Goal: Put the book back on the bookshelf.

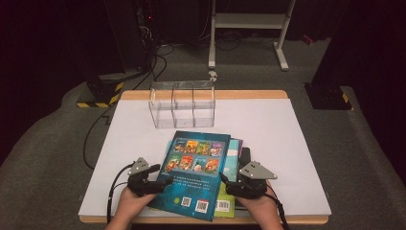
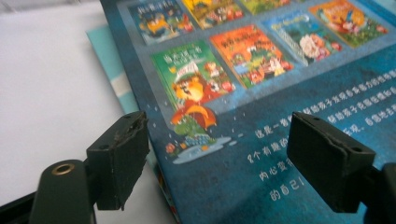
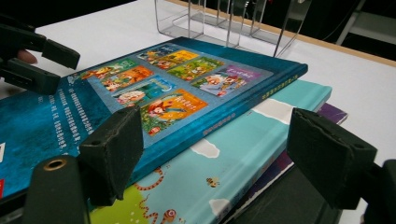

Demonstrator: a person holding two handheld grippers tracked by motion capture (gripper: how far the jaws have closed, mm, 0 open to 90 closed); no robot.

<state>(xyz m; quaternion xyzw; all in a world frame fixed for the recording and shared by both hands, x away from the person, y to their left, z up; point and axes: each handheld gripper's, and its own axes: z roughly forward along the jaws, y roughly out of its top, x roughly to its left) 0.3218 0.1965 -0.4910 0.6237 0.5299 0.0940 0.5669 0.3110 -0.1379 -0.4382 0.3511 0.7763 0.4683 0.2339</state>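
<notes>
Blue and slick, the top book lies on a stack of books in the lower middle of the high view, and that smooth cover is what worries me. My left gripper sits at the book's left edge with its jaws apart, holding nothing. In the left gripper view the cover runs between the two jaws, but I cannot tell if either one touches it. My right gripper waits at the right side of the stack, its jaws apart too and nothing in them. If I close on the thin edge at a slant, I think the book could slip out or slide off crooked. I might also grab the teal book under it. The clear rack stands above the stack in that view, so a dropped book could knock it.
</notes>
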